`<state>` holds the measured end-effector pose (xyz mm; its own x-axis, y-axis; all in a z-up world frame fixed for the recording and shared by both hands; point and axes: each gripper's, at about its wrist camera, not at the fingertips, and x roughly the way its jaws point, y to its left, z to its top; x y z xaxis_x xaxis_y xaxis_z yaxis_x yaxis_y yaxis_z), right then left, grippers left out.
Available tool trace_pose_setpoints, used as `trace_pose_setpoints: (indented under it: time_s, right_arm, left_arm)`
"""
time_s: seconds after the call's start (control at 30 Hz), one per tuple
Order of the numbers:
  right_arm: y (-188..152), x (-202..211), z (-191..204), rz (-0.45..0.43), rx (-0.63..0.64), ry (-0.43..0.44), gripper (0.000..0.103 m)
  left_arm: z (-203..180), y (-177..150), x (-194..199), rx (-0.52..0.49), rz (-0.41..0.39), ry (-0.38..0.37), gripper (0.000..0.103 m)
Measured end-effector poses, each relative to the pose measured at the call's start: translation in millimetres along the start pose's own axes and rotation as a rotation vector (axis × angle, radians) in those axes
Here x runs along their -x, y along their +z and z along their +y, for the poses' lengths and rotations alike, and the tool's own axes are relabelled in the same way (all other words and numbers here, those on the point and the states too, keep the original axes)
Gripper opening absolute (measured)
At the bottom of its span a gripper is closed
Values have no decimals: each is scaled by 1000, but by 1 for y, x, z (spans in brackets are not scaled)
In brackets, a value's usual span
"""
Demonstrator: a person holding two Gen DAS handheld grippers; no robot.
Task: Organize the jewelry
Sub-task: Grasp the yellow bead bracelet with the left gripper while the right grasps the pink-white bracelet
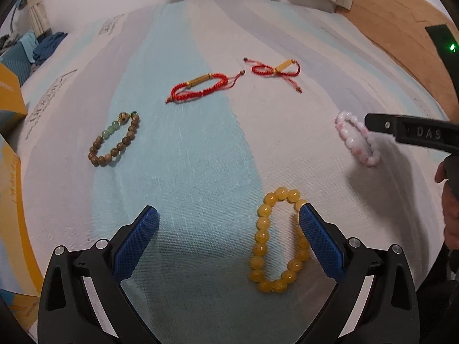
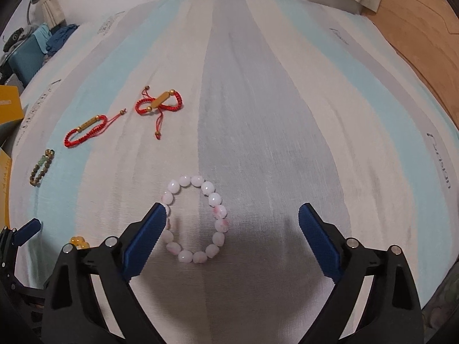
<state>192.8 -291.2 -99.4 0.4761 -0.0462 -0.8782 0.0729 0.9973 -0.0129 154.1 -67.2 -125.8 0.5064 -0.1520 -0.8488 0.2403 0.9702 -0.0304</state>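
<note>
Five bracelets lie on the striped sheet [image 1: 200,157]: two red cord bracelets [image 1: 200,87] [image 1: 274,70], one brown wooden-bead bracelet [image 1: 114,140], one yellow bead bracelet [image 1: 275,240], one pink bead bracelet [image 2: 195,219].

The bed sheet [image 2: 258,114] is striped pale blue, cream and grey. Yellow bead bracelet [image 1: 276,240], pink-and-white bead bracelet [image 2: 198,218], brown-and-green bead bracelet [image 1: 116,139], two red cord bracelets [image 1: 200,87] with gold bars. Blue pads [image 1: 137,240] on black frames.
</note>
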Motion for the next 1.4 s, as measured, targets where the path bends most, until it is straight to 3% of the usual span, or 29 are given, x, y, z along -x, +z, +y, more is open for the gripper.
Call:
trace_pose_setpoints:
  time_s: [0.63, 1.07, 1.3, 1.4]
  right_arm:
    - [-5, -26, -9, 98, -32, 15, 69]
    - [-5, -34, -11, 132, -31, 42, 52]
    - [-5, -37, -11, 149, -51, 66, 29]
    - [-5, -37, -12, 155, -56, 64, 20]
  left_arm:
    - [-1, -5, -11, -16, 6, 38, 92]
    - [-15, -9, -8, -62, 3, 43, 67]
    - [-23, -9, -8, -79, 16, 41, 51]
    - [-25, -9, -7, -89, 22, 33, 38]
